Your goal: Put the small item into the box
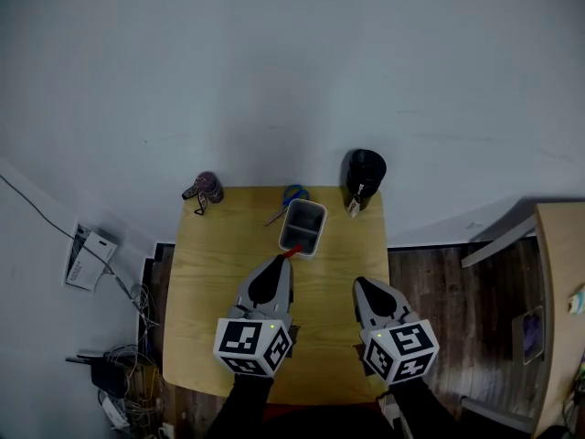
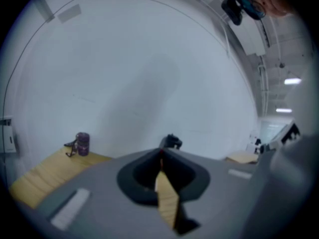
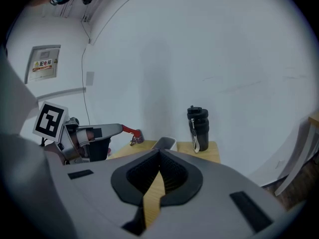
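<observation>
While our left gripper (image 1: 284, 258) hovers over the wooden table (image 1: 206, 282), right of the small purple bottle (image 1: 208, 187) at the far left corner, its jaws are clamped on a small red item (image 1: 292, 252), which sits at the near edge of the white box (image 1: 322, 222). Blue scissors (image 1: 292, 196) lie just beside the box's far end. Further right, our right gripper (image 1: 358, 283) has its jaws pressed together on nothing, and a black bottle (image 1: 365, 174) stands at the far right corner.
</observation>
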### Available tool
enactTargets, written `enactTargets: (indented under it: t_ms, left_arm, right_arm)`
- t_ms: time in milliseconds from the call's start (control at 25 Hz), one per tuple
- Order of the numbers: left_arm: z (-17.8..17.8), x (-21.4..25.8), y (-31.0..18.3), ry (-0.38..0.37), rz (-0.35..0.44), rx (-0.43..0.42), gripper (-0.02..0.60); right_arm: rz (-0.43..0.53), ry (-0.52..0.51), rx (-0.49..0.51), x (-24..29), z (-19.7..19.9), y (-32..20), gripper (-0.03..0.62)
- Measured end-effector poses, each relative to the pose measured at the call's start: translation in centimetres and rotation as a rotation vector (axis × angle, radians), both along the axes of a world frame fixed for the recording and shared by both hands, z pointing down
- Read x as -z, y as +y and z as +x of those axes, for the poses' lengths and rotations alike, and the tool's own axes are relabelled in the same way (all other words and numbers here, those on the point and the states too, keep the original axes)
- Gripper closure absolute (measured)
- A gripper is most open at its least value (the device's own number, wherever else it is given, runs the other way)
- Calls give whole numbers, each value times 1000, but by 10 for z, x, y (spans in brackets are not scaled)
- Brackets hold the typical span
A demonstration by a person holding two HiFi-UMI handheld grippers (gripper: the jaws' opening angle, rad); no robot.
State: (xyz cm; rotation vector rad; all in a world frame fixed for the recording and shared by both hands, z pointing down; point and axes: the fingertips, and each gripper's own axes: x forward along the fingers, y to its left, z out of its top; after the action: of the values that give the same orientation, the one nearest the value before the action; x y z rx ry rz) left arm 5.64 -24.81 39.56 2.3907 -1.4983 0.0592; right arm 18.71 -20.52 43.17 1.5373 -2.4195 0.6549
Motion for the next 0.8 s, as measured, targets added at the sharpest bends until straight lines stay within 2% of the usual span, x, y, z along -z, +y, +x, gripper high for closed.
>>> enactTargets:
  t_ms: [440, 800]
  left_arm:
    - [7, -35, -44, -84, -35, 37, 566]
    - [22, -70, -72, -161, -78, 1, 566]
  right_arm:
    - [-24, 26, 37, -23, -2, -42, 586]
    - [-76, 35, 46, -52, -7, -64, 586]
